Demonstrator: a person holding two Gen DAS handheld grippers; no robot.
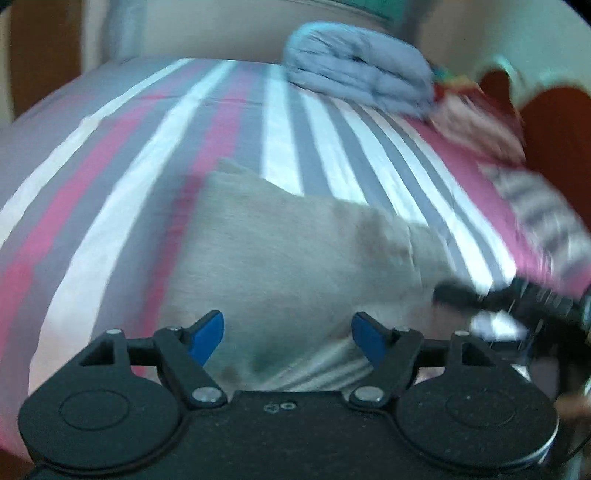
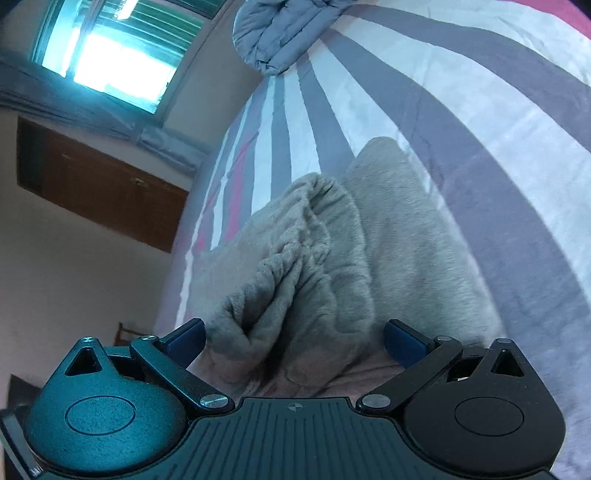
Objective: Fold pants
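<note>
Grey fleece pants (image 1: 295,251) lie folded on a striped bedsheet (image 1: 184,147). My left gripper (image 1: 288,338) is open just above the near part of the pants, jaws wide apart, nothing between them. The right gripper shows in the left wrist view (image 1: 480,295) as a blurred black shape at the pants' right edge. In the right wrist view the pants (image 2: 332,266) lie bunched, with the gathered waistband standing up in a ridge. My right gripper (image 2: 295,339) is open, jaws on either side of the bunched fabric.
A folded blue-grey quilt (image 1: 362,70) lies at the far side of the bed, also in the right wrist view (image 2: 280,33). Patterned red and striped clothes (image 1: 517,177) lie at the right. A window (image 2: 118,55) and a brown cabinet (image 2: 99,192) are beyond the bed.
</note>
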